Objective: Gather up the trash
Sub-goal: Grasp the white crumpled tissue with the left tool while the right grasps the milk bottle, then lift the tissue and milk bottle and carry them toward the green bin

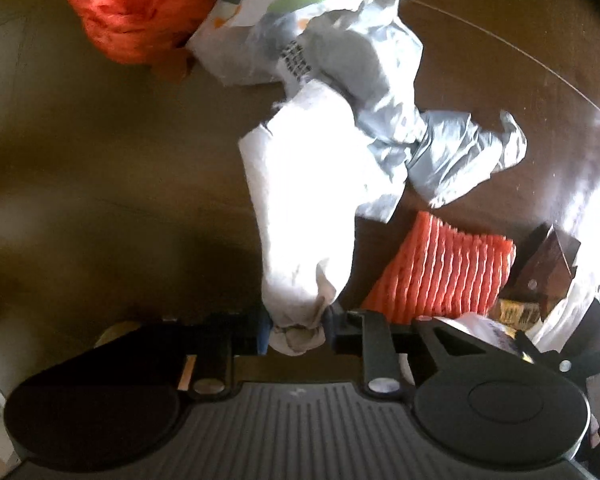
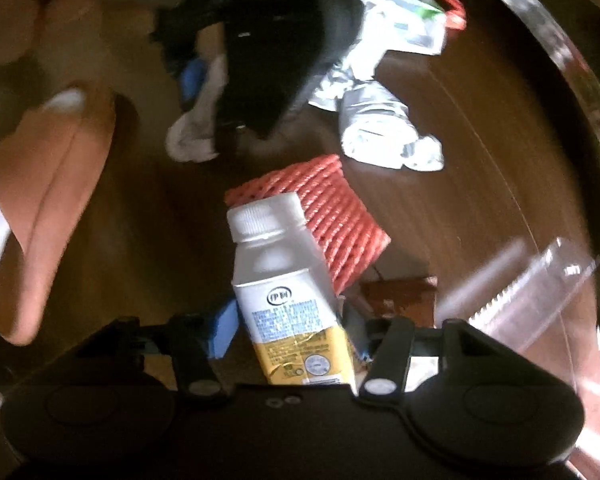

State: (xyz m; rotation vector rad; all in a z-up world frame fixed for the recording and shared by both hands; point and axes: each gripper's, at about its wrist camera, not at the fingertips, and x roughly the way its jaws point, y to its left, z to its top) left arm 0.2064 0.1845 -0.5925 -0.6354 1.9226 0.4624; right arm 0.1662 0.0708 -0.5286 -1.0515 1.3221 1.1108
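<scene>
On my left gripper [image 1: 298,326] the jaws are nearly closed and pinch the lower end of a crumpled white tissue [image 1: 300,200], which stretches away from the pads over the dark brown worktop [image 1: 100,160]. Beyond the tissue lie a crinkled silver wrapper [image 1: 440,148], a printed white bag [image 1: 300,12] and an orange plastic bag [image 1: 132,4] touching it. A red foam net [image 1: 440,272] sits just right of the tissue.

My right gripper [image 2: 290,332] points down with its jaws about three-quarters open around a small white bottle with a yellow label [image 2: 292,304]. The bottle stands between the blue pads, but the blur keeps me from telling whether they press on it. The bottle leans against the red foam net, and a clear plastic container [image 2: 540,292] lies to its right. The person's hand [image 2: 48,200] shows at the left edge.
</scene>
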